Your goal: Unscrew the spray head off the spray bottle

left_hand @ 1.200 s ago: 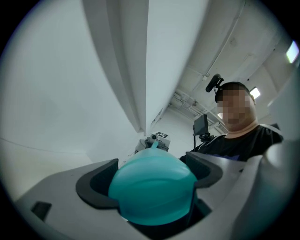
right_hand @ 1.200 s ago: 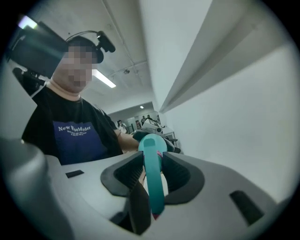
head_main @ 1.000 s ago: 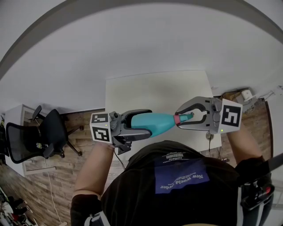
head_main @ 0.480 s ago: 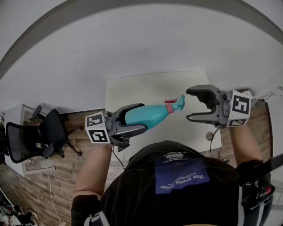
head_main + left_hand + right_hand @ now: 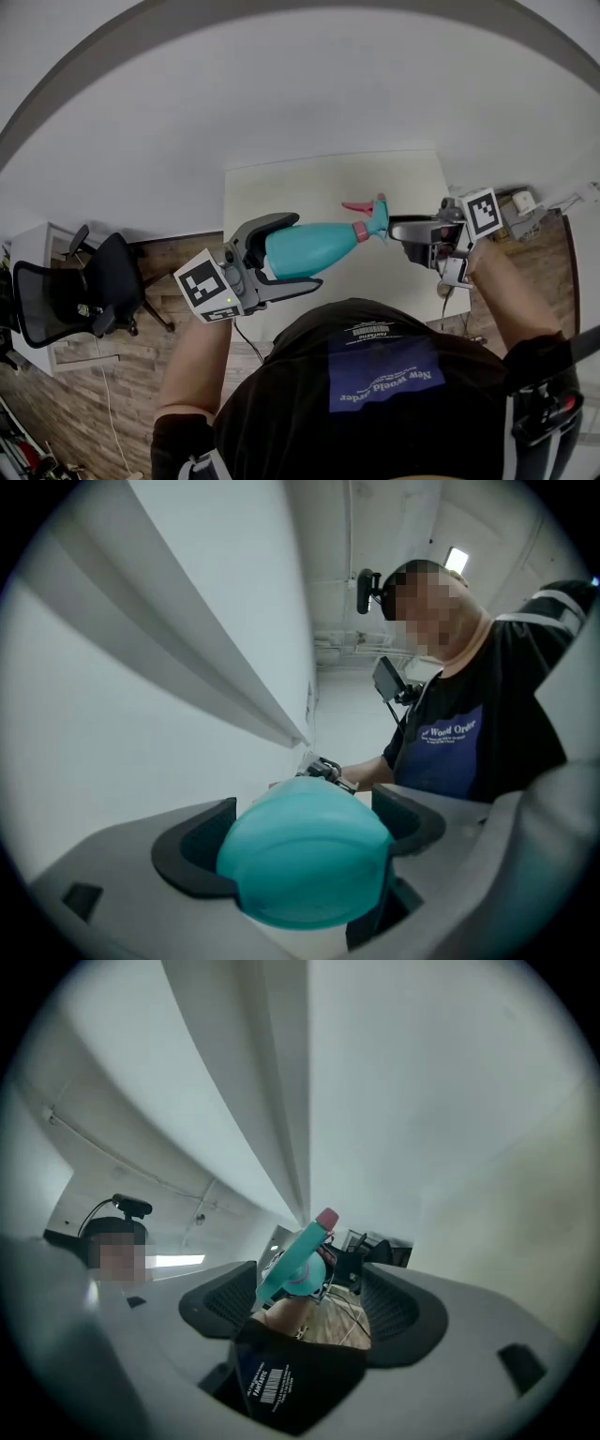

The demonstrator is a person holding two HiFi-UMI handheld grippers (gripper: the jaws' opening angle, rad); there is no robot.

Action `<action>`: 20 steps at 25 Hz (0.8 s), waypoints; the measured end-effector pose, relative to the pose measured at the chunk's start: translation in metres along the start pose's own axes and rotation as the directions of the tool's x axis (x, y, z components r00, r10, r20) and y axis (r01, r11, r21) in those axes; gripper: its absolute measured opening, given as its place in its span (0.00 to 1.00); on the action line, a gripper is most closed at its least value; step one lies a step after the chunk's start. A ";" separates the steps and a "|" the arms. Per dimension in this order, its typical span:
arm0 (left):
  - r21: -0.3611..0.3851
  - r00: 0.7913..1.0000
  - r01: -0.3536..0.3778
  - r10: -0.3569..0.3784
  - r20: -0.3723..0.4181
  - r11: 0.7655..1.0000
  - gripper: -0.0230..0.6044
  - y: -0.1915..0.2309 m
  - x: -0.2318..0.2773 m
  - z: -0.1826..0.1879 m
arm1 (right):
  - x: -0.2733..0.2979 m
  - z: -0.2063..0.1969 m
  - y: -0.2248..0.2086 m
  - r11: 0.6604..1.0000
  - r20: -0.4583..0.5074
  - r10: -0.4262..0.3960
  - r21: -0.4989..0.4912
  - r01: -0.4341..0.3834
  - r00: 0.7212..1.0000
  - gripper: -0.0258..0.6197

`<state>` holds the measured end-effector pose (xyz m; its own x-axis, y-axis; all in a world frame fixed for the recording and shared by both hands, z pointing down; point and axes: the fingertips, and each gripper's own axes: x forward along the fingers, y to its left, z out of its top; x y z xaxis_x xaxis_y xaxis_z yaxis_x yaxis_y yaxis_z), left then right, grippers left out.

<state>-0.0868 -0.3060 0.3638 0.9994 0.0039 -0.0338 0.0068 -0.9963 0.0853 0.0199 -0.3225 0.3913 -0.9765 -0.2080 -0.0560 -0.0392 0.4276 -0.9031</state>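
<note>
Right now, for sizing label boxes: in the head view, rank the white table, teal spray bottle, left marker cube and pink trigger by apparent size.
1. white table
2. teal spray bottle
3. left marker cube, nearer the camera, so flattered
4. pink trigger

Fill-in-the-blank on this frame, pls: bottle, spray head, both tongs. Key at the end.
1. The left tongs are shut on the ___ spray bottle.
2. The spray head is still ___ the bottle, aimed at the right tongs.
3. The right tongs are ___, with nothing between them.
Key: teal; on; open. The right tongs have just been opening.
</note>
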 end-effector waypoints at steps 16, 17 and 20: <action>0.185 0.994 0.035 -0.015 -0.107 0.982 0.76 -0.010 0.015 0.001 | 0.030 -0.010 -0.004 1.000 -0.116 -0.003 -0.006 0.003 0.993 0.24; 0.145 0.995 0.028 -0.014 -0.096 0.989 0.76 -0.009 0.014 0.000 | 0.030 -0.010 -0.002 1.000 -0.116 -0.003 -0.025 0.000 0.993 0.23; 0.054 0.997 0.042 -0.039 -0.063 0.998 0.76 -0.006 0.011 -0.001 | 0.032 -0.010 0.004 0.991 -0.133 -0.023 -0.134 0.005 0.991 0.23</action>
<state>-0.0759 -0.3001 0.3638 0.9985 0.0478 0.0262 0.0470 -0.9984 0.0299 -0.0134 -0.3189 0.3905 -0.9949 -0.0987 0.0220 -0.0722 0.5405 -0.8382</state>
